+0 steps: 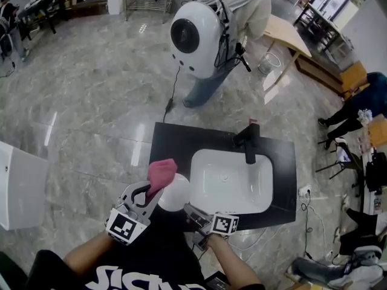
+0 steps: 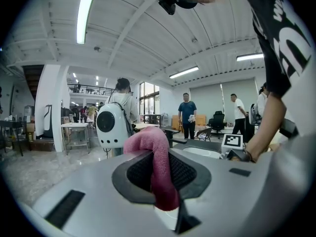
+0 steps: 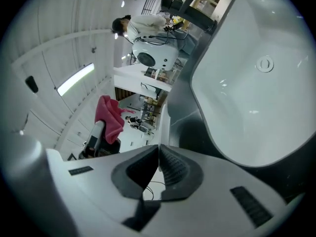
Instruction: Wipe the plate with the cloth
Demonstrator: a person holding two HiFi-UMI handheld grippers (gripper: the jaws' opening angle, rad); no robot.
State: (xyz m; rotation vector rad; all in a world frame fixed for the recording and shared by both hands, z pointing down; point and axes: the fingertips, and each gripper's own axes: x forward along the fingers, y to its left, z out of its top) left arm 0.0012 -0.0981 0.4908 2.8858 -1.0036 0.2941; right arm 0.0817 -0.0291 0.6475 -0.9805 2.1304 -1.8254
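Note:
A pink cloth [image 1: 161,173] hangs folded from my left gripper [image 1: 151,189], which is shut on it. In the left gripper view the cloth [image 2: 157,167] fills the gap between the jaws of the left gripper [image 2: 159,174]. The cloth's free end lies against the upper left of a white plate [image 1: 173,195], held up over the counter's front left. My right gripper [image 1: 188,210] grips the plate's lower right rim. In the right gripper view the right gripper [image 3: 159,154] stands shut, with the plate's thin white edge [image 3: 156,132] running forward from between the pads.
A white sink basin [image 1: 233,180] sits in the black counter [image 1: 172,141], with a black faucet [image 1: 249,141] behind it. The basin [image 3: 256,83] lies just right of the plate. A person carrying a white round backpack [image 1: 196,38] stands beyond the counter.

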